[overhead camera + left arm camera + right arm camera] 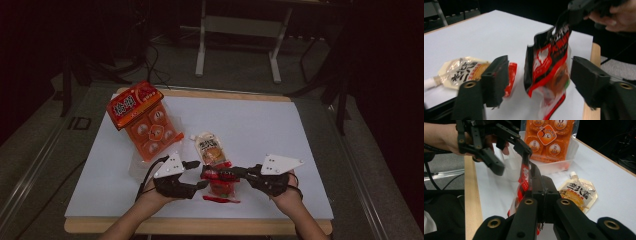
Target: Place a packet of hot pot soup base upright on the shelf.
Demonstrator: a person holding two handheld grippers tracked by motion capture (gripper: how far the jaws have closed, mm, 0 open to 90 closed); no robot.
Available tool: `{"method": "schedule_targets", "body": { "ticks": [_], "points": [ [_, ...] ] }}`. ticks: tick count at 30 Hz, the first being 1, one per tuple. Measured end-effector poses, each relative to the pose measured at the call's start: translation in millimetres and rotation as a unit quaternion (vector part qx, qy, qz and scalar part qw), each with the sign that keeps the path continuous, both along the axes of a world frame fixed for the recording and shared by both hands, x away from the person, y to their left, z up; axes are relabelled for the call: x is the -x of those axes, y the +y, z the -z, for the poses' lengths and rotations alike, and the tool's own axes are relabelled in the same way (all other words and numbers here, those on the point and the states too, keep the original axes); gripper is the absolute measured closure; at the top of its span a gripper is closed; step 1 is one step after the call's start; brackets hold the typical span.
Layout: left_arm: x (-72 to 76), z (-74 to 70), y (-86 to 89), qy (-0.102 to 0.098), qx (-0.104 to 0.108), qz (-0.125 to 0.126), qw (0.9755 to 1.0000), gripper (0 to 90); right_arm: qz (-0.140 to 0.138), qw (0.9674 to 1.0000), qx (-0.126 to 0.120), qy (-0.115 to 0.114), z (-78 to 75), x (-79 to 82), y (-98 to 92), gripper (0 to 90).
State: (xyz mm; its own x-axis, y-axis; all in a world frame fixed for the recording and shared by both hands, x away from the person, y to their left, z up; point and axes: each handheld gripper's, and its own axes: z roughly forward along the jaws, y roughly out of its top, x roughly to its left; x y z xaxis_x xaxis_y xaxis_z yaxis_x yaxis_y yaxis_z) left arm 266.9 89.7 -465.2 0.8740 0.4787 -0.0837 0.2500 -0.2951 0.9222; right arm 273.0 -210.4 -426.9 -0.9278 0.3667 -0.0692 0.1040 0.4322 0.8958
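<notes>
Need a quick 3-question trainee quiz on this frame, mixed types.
1. True or false: the right tool is shut on the red and black packet.
2. Which lies nearest the far left corner of the white sheet? A) the pale spouted pouch B) the orange jelly cup pack C) the red and black packet
3. Are the left tool's pads pressing on the packet?

Key: 1 true; 2 B; 3 no, the packet hangs between its open jaws with gaps on both sides.
</notes>
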Motion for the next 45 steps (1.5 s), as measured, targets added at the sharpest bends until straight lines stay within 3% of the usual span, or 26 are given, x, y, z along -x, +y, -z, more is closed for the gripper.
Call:
{"method": "schedule_targets", "body": {
  "ticks": [6, 15, 20, 25, 31, 33, 39, 45],
  "points": [
    [-7.4, -0.5, -7.2, 0.013, -0.003, 0.015, 0.9998, 52.0, -0.004, 1.0, -0.002, -0.001, -0.8, 0.6, -0.2, 90.0],
    [-9.5, 2.1, -8.9, 0.0, -0.013, 0.03, 0.9995, 79.6, -0.006, 1.0, -0.003, 0.002, -0.3, 0.9, -1.1, 90.0],
    [-8.2, 0.6, -9.3, -0.019, -0.026, 0.049, 0.9983, 85.9, -0.008, 0.9999, -0.007, 0.008, 0.4, 0.4, -2.8, 90.0],
    [-9.5, -1.0, -8.1, -0.012, -0.023, 0.067, 0.9974, 87.7, -0.013, 0.9998, -0.014, 0.01, 0.8, 0.2, -5.0, 90.0],
    [-9.4, -6.7, -5.4, -0.034, -0.012, 0.076, 0.9964, 88.2, -0.014, 0.9995, -0.024, 0.011, -2.3, -0.5, -7.6, 88.7],
    [-9.4, -10.3, -4.3, -0.041, -0.012, 0.076, 0.9962, 88.2, -0.015, 0.9991, -0.036, 0.013, -5.8, -0.1, -9.3, 78.6],
    [-7.9, -19.3, -0.1, -0.046, -0.005, 0.072, 0.9963, 88.1, -0.006, 0.9981, -0.059, 0.016, -11.1, -0.2, -15.5, 67.6],
    [-8.5, -37.6, 13.6, -0.072, -0.003, 0.061, 0.9955, 88.0, 0.008, 0.9966, -0.08, 0.02, -17.2, -1.6, -25.4, 41.2]
  ]
}}
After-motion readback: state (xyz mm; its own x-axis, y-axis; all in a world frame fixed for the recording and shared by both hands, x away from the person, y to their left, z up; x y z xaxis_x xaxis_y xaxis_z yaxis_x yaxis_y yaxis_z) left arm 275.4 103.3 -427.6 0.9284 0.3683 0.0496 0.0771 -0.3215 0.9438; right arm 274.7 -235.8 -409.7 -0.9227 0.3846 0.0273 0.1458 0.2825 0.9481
